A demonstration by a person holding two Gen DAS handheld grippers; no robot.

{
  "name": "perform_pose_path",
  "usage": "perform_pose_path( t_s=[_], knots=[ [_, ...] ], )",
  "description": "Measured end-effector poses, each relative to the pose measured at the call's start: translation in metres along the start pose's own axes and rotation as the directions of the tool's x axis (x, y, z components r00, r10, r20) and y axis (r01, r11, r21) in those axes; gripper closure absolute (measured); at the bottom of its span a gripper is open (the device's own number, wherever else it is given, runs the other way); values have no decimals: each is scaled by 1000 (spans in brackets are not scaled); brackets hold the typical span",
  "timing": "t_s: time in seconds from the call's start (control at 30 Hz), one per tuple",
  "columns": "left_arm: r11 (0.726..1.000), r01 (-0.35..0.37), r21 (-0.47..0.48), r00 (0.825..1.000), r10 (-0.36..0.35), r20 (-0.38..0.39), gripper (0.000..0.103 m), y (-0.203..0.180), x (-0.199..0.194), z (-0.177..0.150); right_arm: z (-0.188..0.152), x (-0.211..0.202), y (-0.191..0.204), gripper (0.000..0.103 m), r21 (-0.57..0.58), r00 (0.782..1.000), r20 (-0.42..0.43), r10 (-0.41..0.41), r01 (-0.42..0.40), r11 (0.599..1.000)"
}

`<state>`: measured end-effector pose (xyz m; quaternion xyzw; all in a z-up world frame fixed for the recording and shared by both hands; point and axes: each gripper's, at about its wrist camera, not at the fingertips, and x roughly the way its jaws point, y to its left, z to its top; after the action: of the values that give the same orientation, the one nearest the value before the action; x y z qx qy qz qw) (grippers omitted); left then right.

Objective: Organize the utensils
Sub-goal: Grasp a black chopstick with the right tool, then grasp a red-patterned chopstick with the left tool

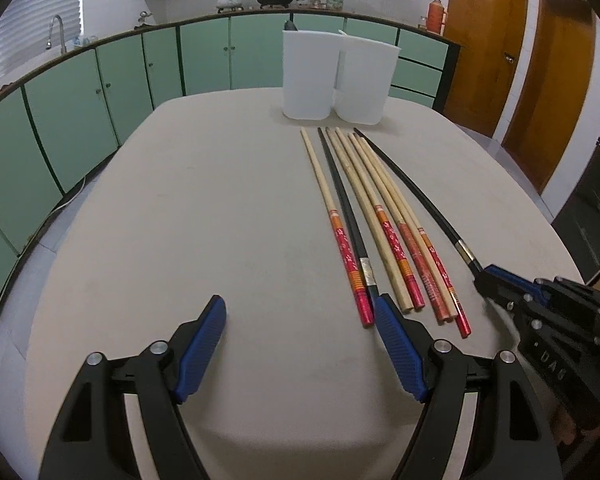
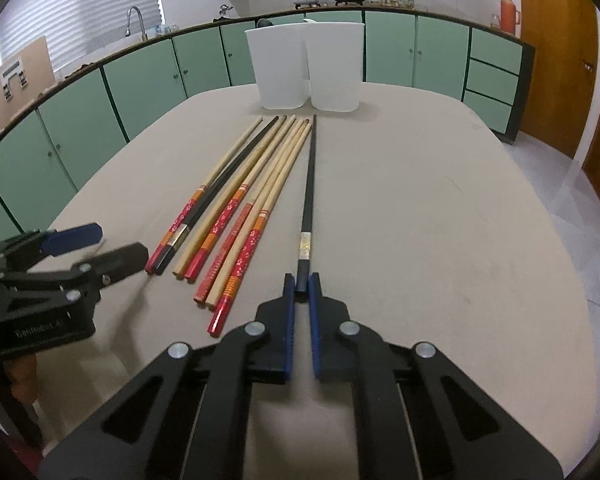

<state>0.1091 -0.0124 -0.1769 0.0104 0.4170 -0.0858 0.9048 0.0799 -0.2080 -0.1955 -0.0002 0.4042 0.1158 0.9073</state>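
Our right gripper (image 2: 302,284) jaws clench the black chopstick (image 2: 310,184) by its near end; it points straight toward the white holder (image 2: 304,68) at the bench's far edge. Left gripper (image 1: 300,320) released.

The beige oval table (image 2: 440,208) carries two white plastic containers (image 2: 306,68) touching side by side at its far end. In front of them lies a row of wooden and black chopsticks (image 2: 236,200). One black chopstick (image 2: 309,184) lies just right of the row, its near end between the right gripper (image 2: 301,286) fingers.
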Motion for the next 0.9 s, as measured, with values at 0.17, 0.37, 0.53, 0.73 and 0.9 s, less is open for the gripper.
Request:
perform_pose_path(
  t_s=[0.17,0.37,0.53,0.73,0.9],
  knots=[
    [1000,-13,17,1000,13,-11,28,-5,4,-1,1,-1,-13,97,47,1000,2,0,0,999],
    [998,-64,28,998,64,-23,27,-1,7,-1,-2,-1,-12,97,46,1000,6,4,-4,999],
    [998,-58,9,998,58,-23,27,2,7,1,-4,-1,-11,97,49,1000,10,7,-7,999],
    [998,-56,24,998,56,-8,36,-4,9,2,-5,0,-11,96,51,1000,14,8,-9,999],
    [999,-28,37,1000,27,13,79,-10,9,3,-5,1,-11,97,45,1000,20,7,-8,999]
  ],
)
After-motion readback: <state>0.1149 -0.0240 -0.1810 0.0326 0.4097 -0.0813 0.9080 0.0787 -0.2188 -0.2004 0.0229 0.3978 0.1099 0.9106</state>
